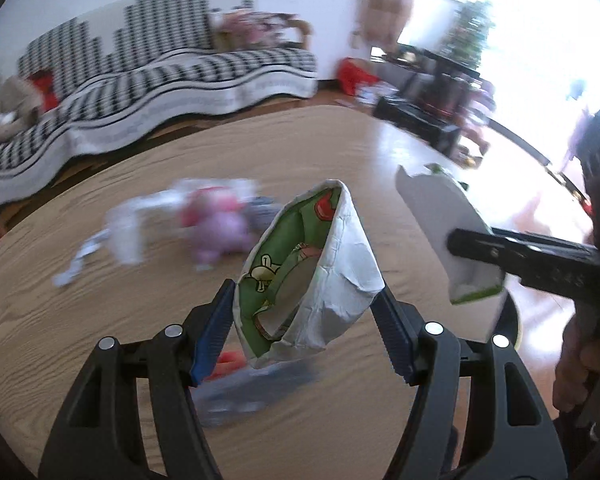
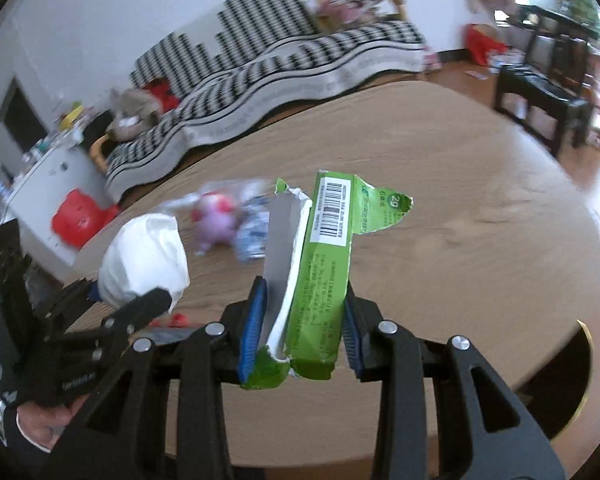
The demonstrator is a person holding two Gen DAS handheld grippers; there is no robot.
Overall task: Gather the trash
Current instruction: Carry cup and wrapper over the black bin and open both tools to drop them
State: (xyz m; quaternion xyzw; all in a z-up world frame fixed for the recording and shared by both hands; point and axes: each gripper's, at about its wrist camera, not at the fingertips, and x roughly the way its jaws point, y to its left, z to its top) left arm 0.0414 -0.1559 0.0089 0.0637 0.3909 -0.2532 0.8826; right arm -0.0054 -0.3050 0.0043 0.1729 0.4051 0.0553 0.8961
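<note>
Left tool (image 1: 304, 312) grips crumpled wrapper (image 1: 316, 272); right tool (image 2: 304, 320) clamps, apparently, torn green carton (image 2: 320, 272).

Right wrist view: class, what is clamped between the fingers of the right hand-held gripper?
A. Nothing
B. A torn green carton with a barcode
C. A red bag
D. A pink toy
B: the right hand-held gripper is shut on the torn green carton, whose barcode label faces the camera, while the pink toy lies apart on the wooden table.

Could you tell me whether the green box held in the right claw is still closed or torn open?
Torn open: the green box in the right claw has ragged top flaps and its white inside shows.
</note>
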